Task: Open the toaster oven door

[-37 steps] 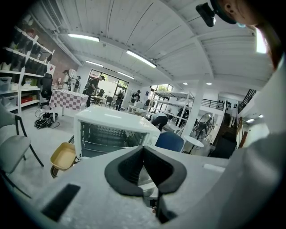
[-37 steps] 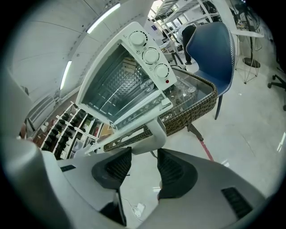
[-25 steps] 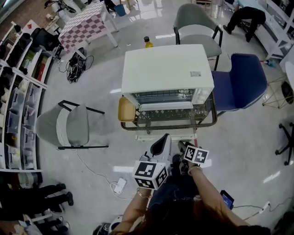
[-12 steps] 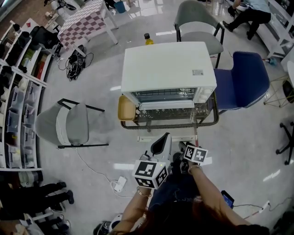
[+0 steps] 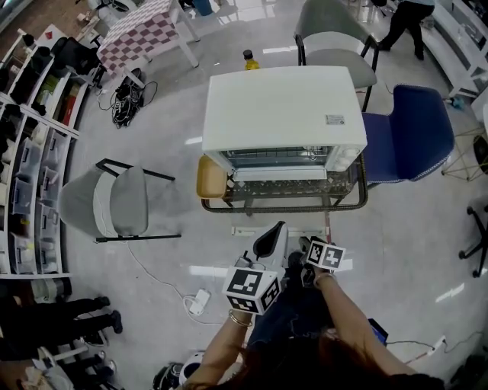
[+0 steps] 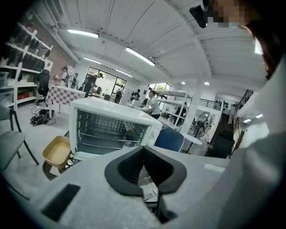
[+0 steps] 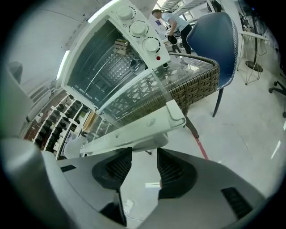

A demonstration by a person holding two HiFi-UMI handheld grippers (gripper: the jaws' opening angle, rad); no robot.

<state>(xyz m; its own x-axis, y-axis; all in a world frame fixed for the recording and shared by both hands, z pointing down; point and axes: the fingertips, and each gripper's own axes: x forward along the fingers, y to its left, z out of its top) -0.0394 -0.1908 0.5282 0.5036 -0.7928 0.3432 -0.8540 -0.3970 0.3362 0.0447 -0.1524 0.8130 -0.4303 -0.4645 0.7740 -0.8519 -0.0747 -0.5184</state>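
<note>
Entry, view: my head camera has drifted, so the toaster oven point(image 5: 284, 107) lies slightly further right and higher than a second ago. The yellow bottle point(image 5: 249, 59) behind it is nearer the top edge. Entry, background: the person point(image 5: 402, 23) at top right, earlier bent low, now shows as legs only, upright at the frame's edge.

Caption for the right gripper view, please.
Right hand-held gripper, jaws apart and empty, near the handle of the lowered glass door on the toaster oven.
</note>
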